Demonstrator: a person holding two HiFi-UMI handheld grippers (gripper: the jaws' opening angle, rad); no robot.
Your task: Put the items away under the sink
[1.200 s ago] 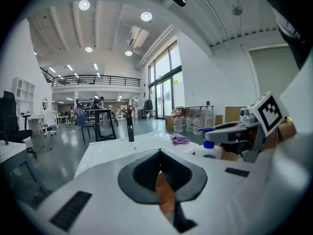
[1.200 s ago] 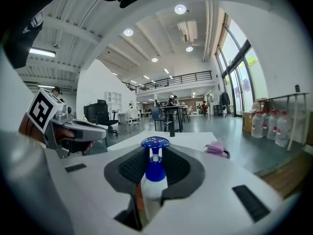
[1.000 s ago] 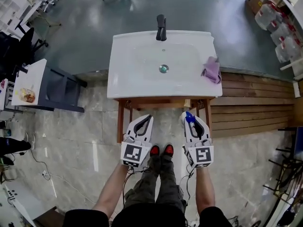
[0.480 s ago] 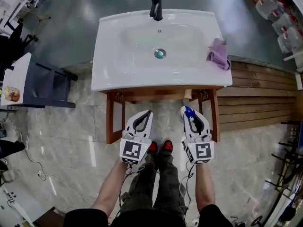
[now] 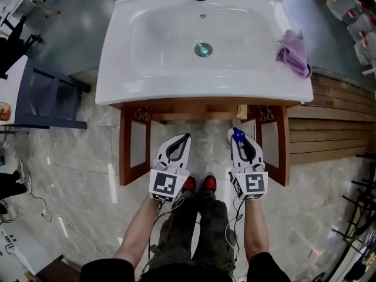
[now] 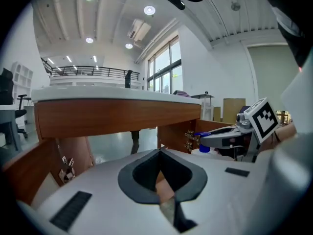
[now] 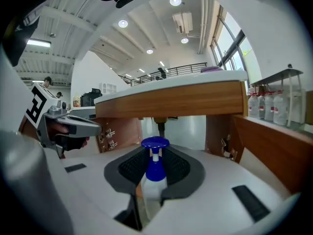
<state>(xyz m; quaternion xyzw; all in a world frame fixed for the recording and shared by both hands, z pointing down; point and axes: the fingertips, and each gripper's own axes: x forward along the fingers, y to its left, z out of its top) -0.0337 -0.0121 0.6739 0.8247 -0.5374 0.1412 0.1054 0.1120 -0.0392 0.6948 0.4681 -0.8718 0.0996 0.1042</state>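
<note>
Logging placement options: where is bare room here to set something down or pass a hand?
Free: the bay under the sink between left door and right door, only a drain pipe behind; the sink's left rim. Crowded: the right rim, with a purple cloth; the doorway, with the left tool and right tool.

Left door [image 5: 135, 148] and right door [image 5: 271, 148] stand open; the opening beneath the sink [image 5: 117, 69] is passable between them. Drain pipe [image 7: 159, 125] hangs centrally inside. Front rail [image 5: 200, 106] caps the opening.
</note>
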